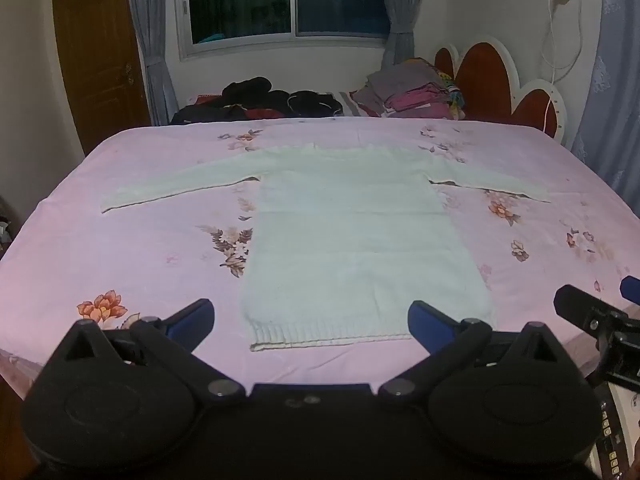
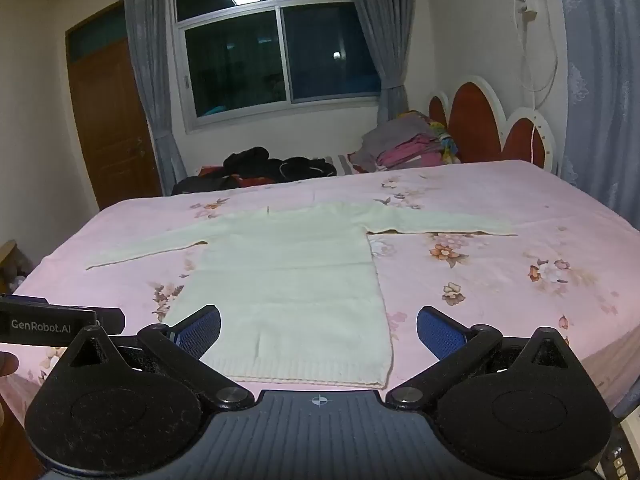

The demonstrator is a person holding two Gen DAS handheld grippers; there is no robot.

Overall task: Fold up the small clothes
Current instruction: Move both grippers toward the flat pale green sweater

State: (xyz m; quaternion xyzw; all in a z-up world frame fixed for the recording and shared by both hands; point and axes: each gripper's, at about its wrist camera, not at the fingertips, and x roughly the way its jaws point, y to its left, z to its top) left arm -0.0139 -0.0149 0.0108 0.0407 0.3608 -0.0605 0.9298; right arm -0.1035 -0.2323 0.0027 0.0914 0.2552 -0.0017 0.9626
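Observation:
A small pale knit sweater lies flat on the pink flowered bedsheet, both sleeves spread out sideways and its ribbed hem toward me. My left gripper hangs open just above the hem, with nothing between its blue pads. In the right wrist view the same sweater lies ahead, and my right gripper is open over its near right corner, holding nothing. The right gripper's fingers show at the right edge of the left wrist view. The left device shows at the left edge of the right wrist view.
Dark clothes and a stack of folded garments lie on a second bed behind. A red and white headboard stands at the right. A wooden door, a window and curtains are beyond.

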